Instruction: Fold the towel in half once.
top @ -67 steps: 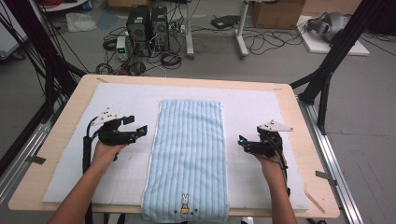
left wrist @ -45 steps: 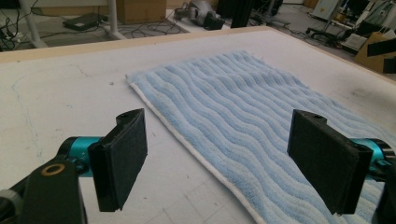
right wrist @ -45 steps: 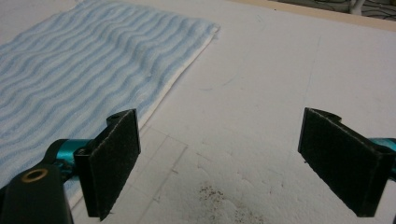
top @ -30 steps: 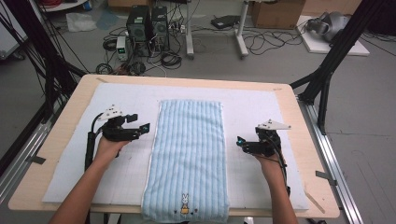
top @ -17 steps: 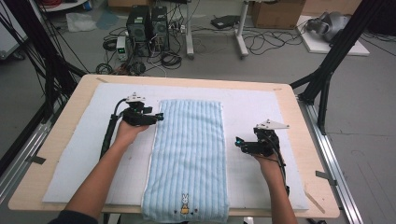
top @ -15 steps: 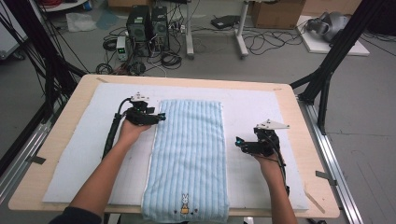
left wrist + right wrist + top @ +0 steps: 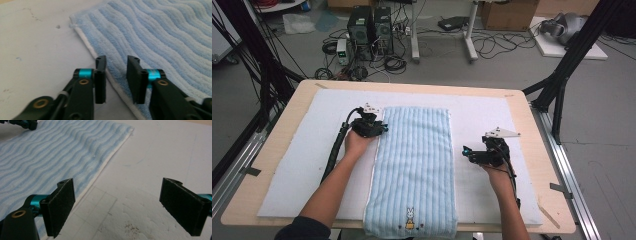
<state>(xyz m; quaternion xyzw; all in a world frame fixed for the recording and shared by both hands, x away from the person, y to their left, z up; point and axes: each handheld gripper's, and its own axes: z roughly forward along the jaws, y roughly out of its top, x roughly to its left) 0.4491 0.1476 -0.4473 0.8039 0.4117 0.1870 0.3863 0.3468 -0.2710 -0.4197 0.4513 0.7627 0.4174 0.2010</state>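
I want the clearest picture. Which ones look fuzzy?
High view: sharp and evenly lit, the towel has crisp stripes. Left gripper view: soft all over, the far towel corner blurs. Right gripper view: the nearest tong pads look fuzzy, the mat is bright and pale.

White mat (image 7: 307,150) over wooden table (image 7: 272,165); computer towers (image 7: 372,25), cables (image 7: 512,45) on floor beyond.

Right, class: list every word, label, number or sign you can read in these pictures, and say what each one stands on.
No readable text anywhere.
Towel: a small embroidered rabbit figure near its close edge, a picture with no lettering.
Boxes and gear on the floor: any labels are too small and blurred to read.
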